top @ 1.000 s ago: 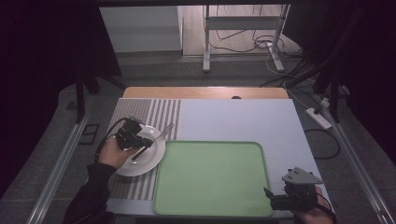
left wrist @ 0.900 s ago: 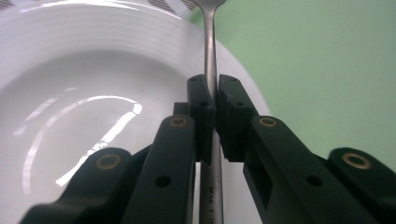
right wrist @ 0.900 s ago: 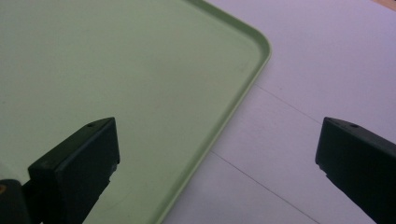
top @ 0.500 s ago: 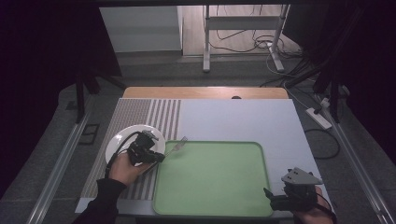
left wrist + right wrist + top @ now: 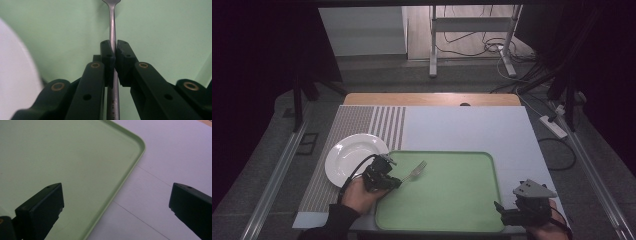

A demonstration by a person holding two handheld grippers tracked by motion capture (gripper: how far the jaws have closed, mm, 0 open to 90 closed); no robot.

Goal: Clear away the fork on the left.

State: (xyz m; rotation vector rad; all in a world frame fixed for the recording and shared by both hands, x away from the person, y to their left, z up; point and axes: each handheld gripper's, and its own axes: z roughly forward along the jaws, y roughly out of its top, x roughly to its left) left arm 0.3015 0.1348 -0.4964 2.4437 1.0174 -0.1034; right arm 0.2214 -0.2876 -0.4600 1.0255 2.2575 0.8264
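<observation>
Bench (image 5: 462,127) bears green tray (image 5: 447,190); left claw (image 5: 114,50) grips fork (image 5: 413,172) above tray's left part, white plate (image 5: 352,157) left of tray; right claw (image 5: 116,195) wide, empty, over tray's corner.

Hidden and cut-off parts

In the left gripper view the fork (image 5: 112,30) loses its prongs at the top edge, and its handle end drops out of sight between the black arms; the plate (image 5: 15,72) is a blurred white patch. In the high view the right hand (image 5: 546,231) is cut off at the near edge.
</observation>
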